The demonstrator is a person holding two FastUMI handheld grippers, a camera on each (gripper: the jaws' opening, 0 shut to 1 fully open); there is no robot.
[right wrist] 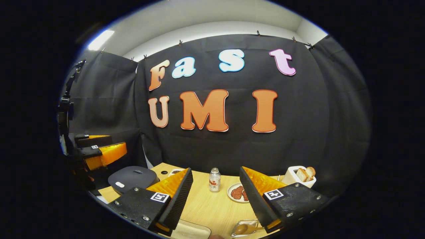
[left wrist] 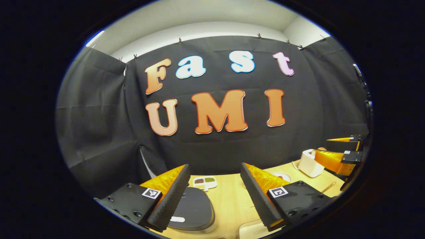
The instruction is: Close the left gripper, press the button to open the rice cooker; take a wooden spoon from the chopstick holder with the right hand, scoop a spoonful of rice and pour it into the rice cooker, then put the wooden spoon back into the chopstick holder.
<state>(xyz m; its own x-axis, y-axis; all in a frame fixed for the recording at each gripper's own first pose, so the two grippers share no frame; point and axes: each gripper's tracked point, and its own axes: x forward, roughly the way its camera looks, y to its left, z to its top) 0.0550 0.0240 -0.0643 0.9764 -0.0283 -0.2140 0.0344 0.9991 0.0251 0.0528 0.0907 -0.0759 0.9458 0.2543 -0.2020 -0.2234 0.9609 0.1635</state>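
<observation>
Wooden worktop (left wrist: 232,202), both grippers raised with fingers apart.
Left gripper (left wrist: 212,196) grasps nothing above the lidded cooker (left wrist: 194,209); right gripper (right wrist: 214,199) is likewise released, with the spoon (right wrist: 244,228) in a holder (right wrist: 239,233) just below its fingers.

From the left gripper view, my own finger (left wrist: 169,196) covers the rice cooker's (left wrist: 194,207) left side. In the right gripper view, the wooden spoon (right wrist: 244,228) beside the rice cooker's table is half hidden behind a finger (right wrist: 255,199), its holder cut off at the edge.
</observation>
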